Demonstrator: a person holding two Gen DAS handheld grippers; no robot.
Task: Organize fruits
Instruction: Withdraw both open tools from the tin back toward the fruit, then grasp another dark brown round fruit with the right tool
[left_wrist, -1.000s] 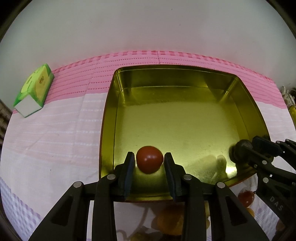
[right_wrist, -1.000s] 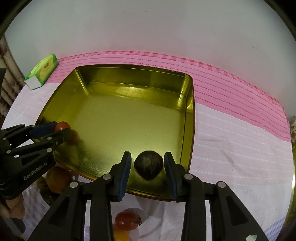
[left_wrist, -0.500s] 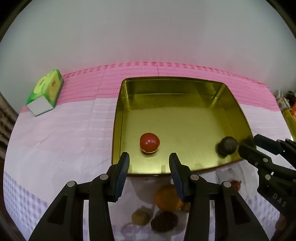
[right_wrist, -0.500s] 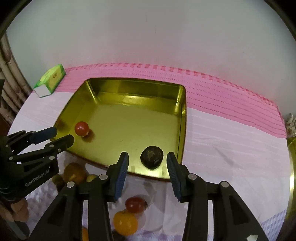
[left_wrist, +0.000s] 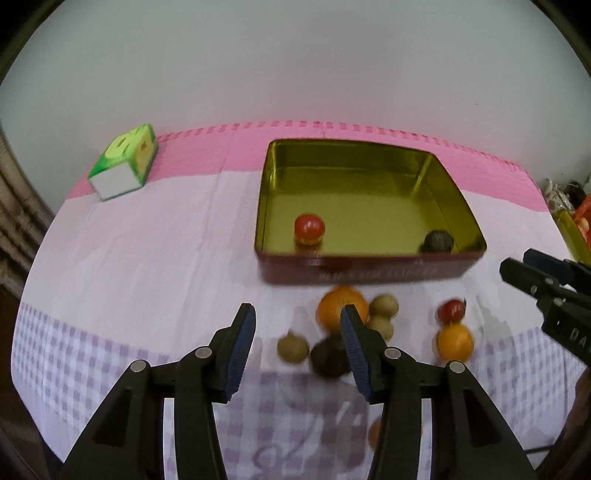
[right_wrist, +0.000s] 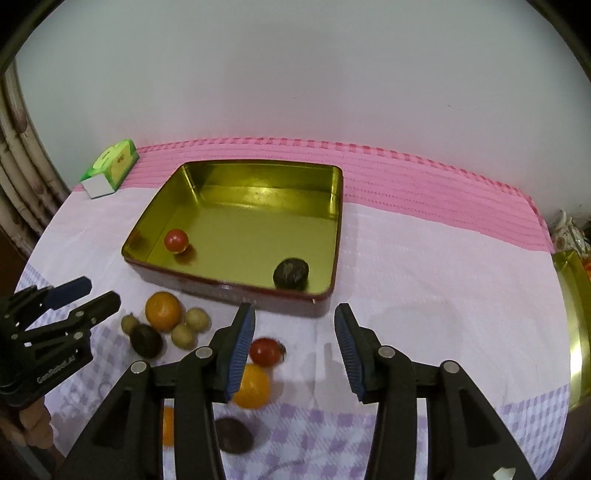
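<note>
At the far left corner of the table (right_wrist: 424, 258), on the pink band of the cloth, lies a green tissue pack (right_wrist: 110, 168), well apart from everything else. The left gripper (left_wrist: 297, 345) hangs above the near left part of the table with its jaws spread wide and nothing between them. Just beyond its fingertips sits a cluster of loose fruit: a large orange (left_wrist: 341, 306), two small tan fruits (left_wrist: 384, 305) touching beside it, another tan one (left_wrist: 292, 347) a little to the left, and a dark brown fruit (left_wrist: 328, 356) nearest the table's front edge. Behind the cluster stands the gold-lined tin (right_wrist: 334, 254) with its red outer wall, near the middle of the table. Inside it a red tomato (right_wrist: 176, 240) rests by the near left corner and a dark wrinkled fruit (right_wrist: 291, 272) by the near right corner, the two well apart. In front of the tin's near wall, further right, a second tomato (right_wrist: 266, 350) lies just behind a small orange (right_wrist: 252, 386), nearly touching it, with another dark fruit (right_wrist: 233, 434) closer to the front edge. The right gripper (right_wrist: 293, 347) hovers over this spot, jaws also wide apart and holding nothing. At the right edge a second gold tray (right_wrist: 576, 332) shows partly.
</note>
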